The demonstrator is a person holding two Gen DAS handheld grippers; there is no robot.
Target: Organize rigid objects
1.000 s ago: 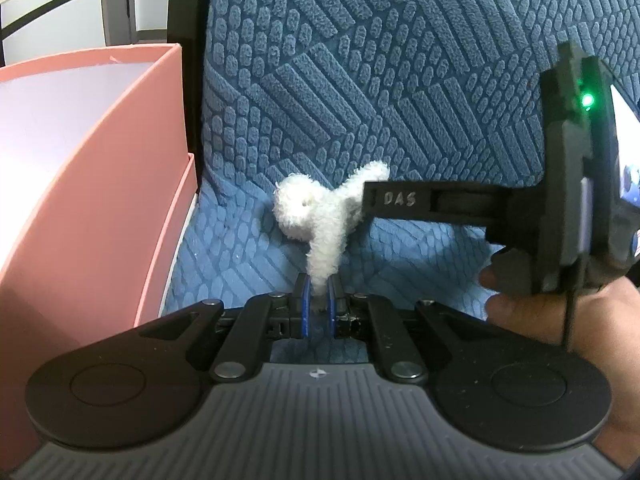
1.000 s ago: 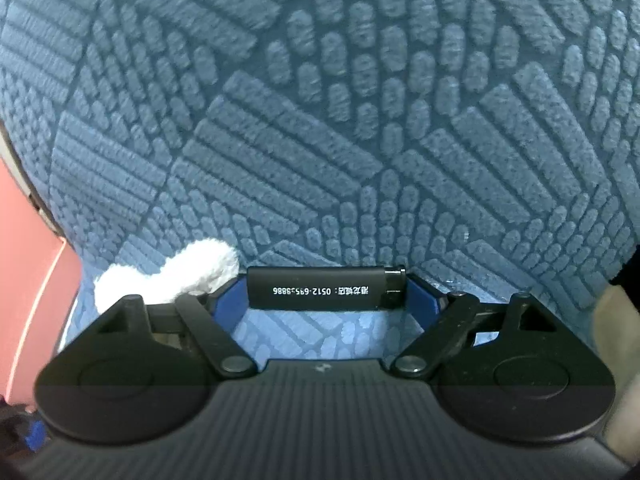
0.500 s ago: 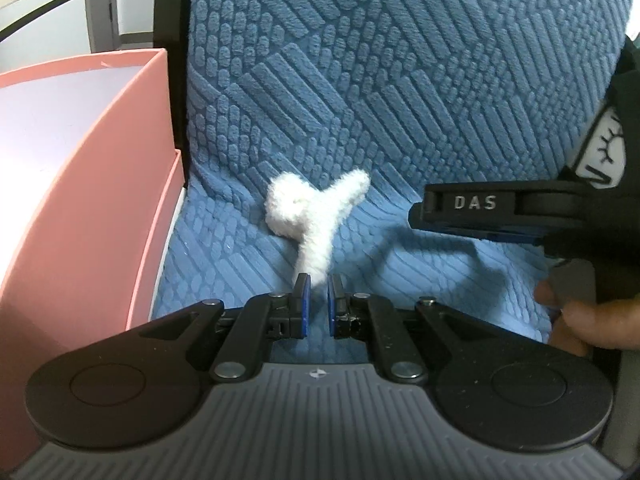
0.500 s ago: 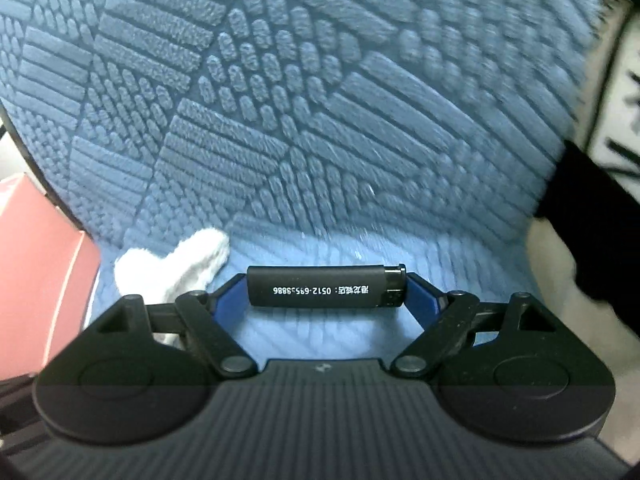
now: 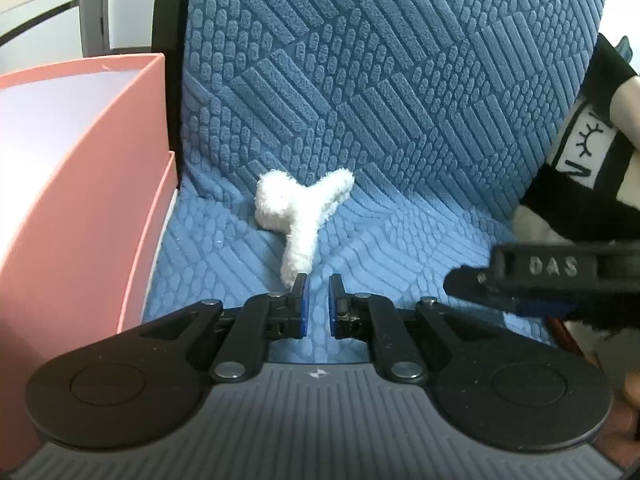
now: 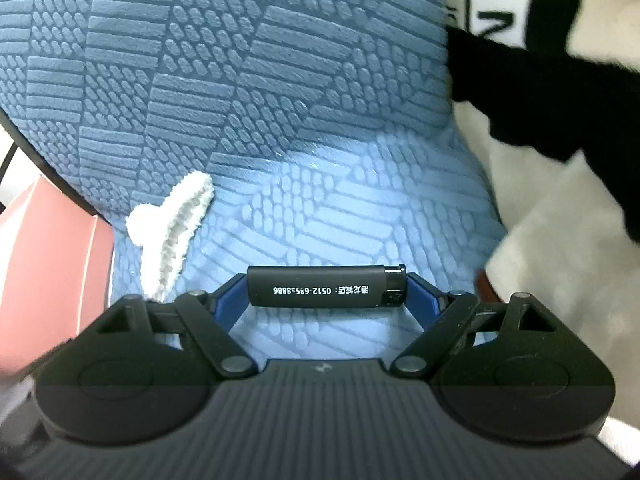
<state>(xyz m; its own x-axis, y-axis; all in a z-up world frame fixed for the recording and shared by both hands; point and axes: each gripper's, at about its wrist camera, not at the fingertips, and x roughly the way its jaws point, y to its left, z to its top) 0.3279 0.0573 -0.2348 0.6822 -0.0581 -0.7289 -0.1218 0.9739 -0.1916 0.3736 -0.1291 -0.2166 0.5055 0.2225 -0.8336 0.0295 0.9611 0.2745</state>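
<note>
Left view, nearest: we see the left gripper (image 5: 318, 280) with its jaws drawn almost together, only a narrow slit between the blue pads (image 5: 303, 300), and nothing in that slit. Just beyond the left fingertip, and seemingly clear of it, lies the end of one leg of a white fluffy clip (image 5: 298, 208). The clip rests on the blue seat (image 5: 400, 240), toward the rear left corner, its two upper lobes close to the foot of the backrest (image 5: 380, 80). A pink box (image 5: 80, 160) stands along the seat's left edge, near the clip but apart from it. At the right of this view one dark finger of the other tool, lettered DAS, reaches in above the seat's right edge. Behind it a black-and-white cloth (image 5: 584, 148) lies against the backrest. Right view, nearest: we see the right gripper (image 6: 326, 280) clamped on a black lighter (image 6: 320, 286). The lighter lies crosswise, one pad on each end, with white print along its side and its cap to the right. It is held above the seat and well apart from the clip, which shows at the left of this view on the seat's far left part, beside the box. The cloth fills the right of the view.
</note>
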